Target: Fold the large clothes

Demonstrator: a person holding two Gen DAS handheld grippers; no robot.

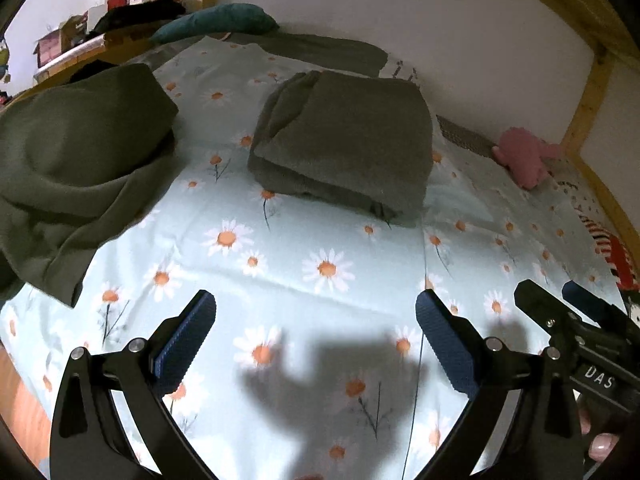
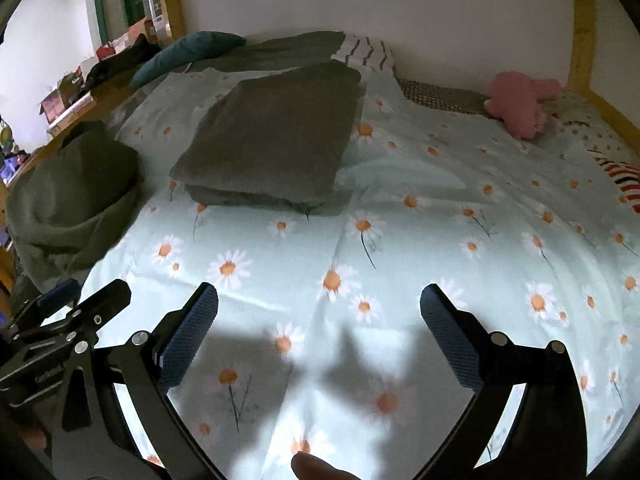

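Hovering: I hold both tools above the daisy-print bedsheet [image 1: 280,280], neither one touching any cloth.
Left tool [image 1: 316,340]: spread wide, nothing between its blue pads [image 1: 184,340]; only sheet and shadow show in the gap.
Right tool [image 2: 320,332]: also spread wide and empty; its tip shows at the lower right of my left camera [image 1: 568,312], just beside the left tool.
Folded garment [image 1: 344,144]: a grey-olive cloth folded into a thick rectangle, lying flat on the sheet straight ahead of my left tool and ahead-left of my right tool [image 2: 272,136], well apart from both.
Loose garment [image 1: 76,168]: a similar olive cloth, crumpled in a heap to the far left of both tools, draped over the bed edge [image 2: 72,200].
Pink plush toy [image 2: 520,104]: ahead and to the right, near the wall and the wooden bed frame [image 2: 580,40].
Teal pillow [image 1: 216,20]: at the far end of the bed, beyond the folded garment.
Striped cloth [image 2: 624,180]: at the right edge of the bed.
Shadows: dark tool shapes fall on the sheet beneath me.
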